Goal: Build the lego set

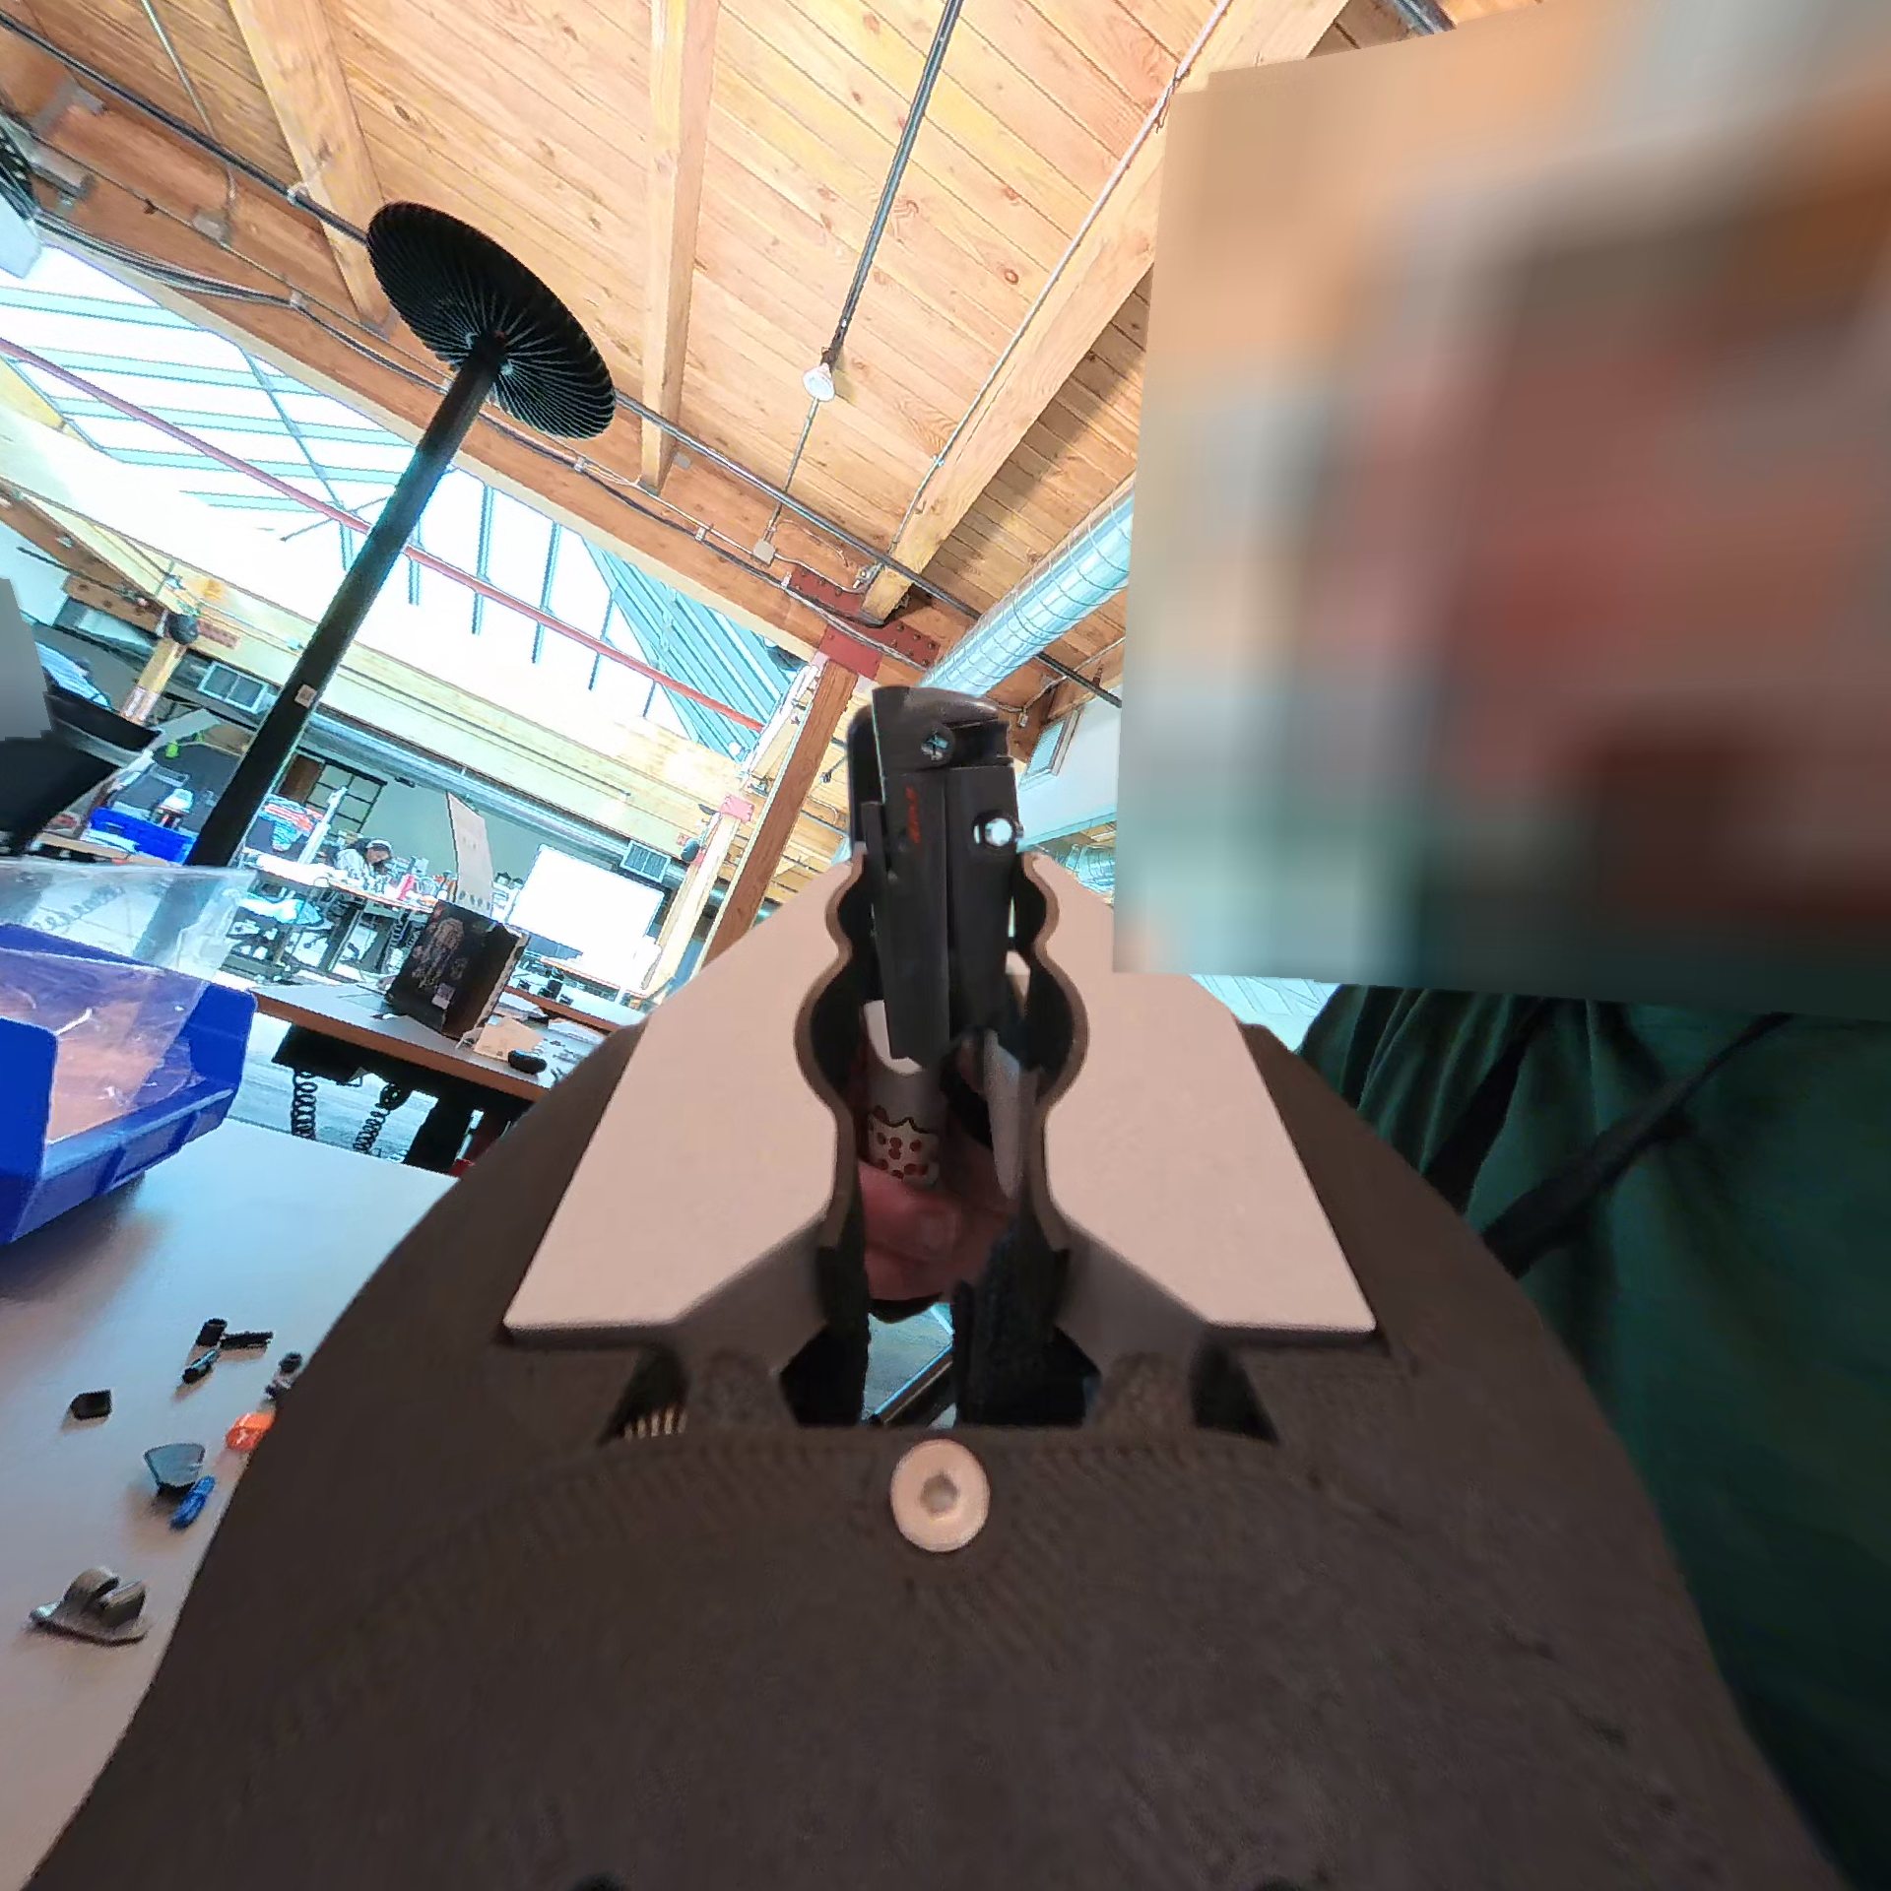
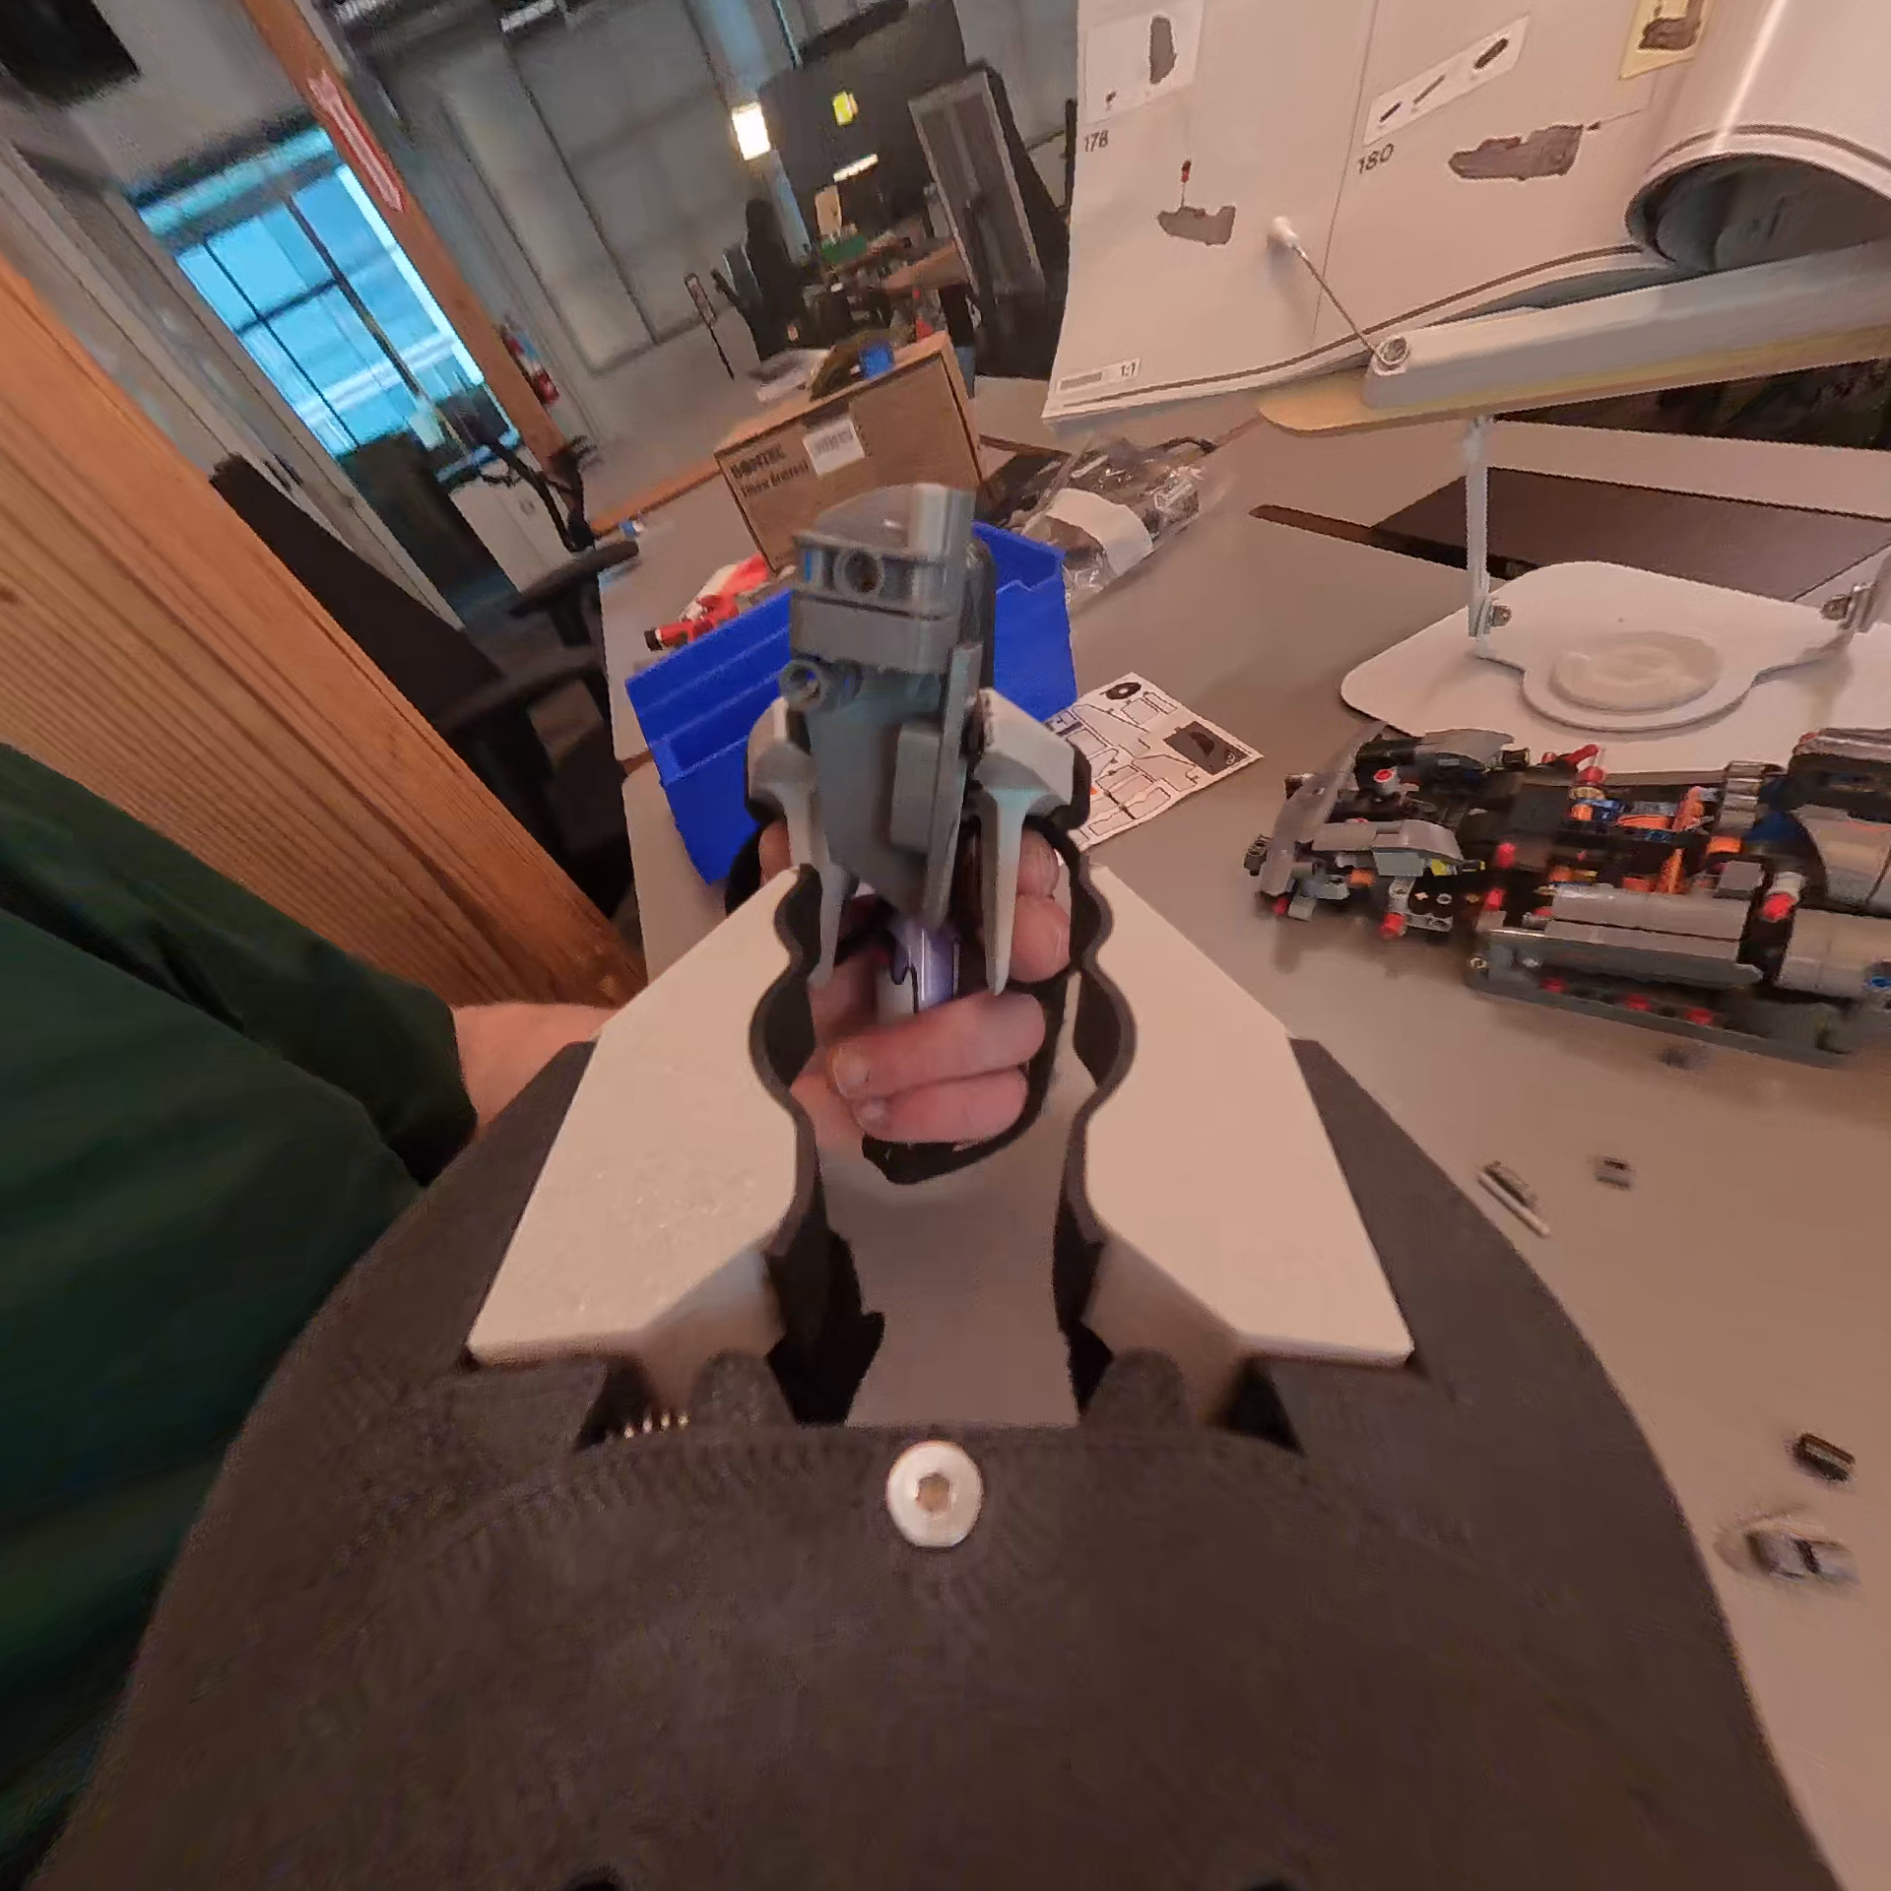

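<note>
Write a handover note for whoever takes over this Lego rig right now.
Left gripper: shut on the grey sub-assembly, held up off the table.
Right gripper: open, jaws either side of the sub-assembly's lower tip, not gripping.
Main model: part built, lying on the table; loose pieces beside it; instruction book open on a stand behind.
Left to do: probably join the sub-assembly to the model, then follow the book.
</note>
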The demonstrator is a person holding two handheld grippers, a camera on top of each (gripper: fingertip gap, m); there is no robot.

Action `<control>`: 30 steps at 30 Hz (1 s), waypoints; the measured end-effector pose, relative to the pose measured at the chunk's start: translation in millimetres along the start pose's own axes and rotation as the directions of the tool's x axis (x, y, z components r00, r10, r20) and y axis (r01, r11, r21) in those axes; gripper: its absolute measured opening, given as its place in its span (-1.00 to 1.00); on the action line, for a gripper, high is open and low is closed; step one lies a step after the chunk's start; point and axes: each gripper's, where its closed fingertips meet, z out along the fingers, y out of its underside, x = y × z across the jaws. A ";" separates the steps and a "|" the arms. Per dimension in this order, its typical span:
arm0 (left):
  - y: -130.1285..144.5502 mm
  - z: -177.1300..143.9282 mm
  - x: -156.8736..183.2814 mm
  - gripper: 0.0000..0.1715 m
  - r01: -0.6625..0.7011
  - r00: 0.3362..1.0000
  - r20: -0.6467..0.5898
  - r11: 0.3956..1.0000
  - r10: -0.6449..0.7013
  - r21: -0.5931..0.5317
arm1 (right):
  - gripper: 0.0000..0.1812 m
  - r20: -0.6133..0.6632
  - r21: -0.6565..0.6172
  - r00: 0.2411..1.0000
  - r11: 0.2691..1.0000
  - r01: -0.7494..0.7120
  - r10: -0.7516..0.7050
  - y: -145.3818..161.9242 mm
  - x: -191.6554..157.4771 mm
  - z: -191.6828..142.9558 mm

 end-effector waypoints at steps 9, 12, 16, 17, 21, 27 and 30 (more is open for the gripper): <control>17.2 10.2 -10.2 -0.71 0.012 1.000 0.014 1.000 -0.012 -0.004 | -0.75 0.082 0.069 0.994 0.995 -0.073 0.067 -0.1 -3.2 -6.5; 20.8 12.4 -12.0 -0.71 0.020 1.000 0.013 1.000 -0.020 -0.011 | -0.75 0.081 0.069 0.995 0.995 -0.070 0.065 1.8 -1.4 -9.4; 23.2 12.1 -15.6 -0.71 0.033 0.999 0.026 0.999 -0.032 -0.031 | -0.75 0.074 0.053 0.996 0.997 -0.058 0.054 4.5 2.2 -10.9; 23.8 11.9 -16.2 -0.70 0.038 0.999 0.032 0.999 -0.037 -0.037 | -0.75 0.072 0.047 0.996 0.997 -0.054 0.051 5.2 3.0 -11.1; 27.8 9.6 -20.1 -0.70 0.021 0.997 0.076 0.995 -0.014 -0.099 | -0.75 0.043 0.006 0.999 1.000 -0.009 0.009 9.4 8.1 -11.9; 28.8 0.9 -29.2 -0.70 -0.049 0.985 0.153 0.982 0.078 -0.184 | -0.75 -0.029 -0.058 0.997 0.996 0.063 -0.065 16.6 21.1 -14.3; 26.5 -3.4 -31.9 -0.69 -0.071 0.977 0.183 0.975 0.111 -0.212 | -0.75 -0.082 -0.103 0.991 0.990 0.094 -0.103 21.5 32.6 -17.9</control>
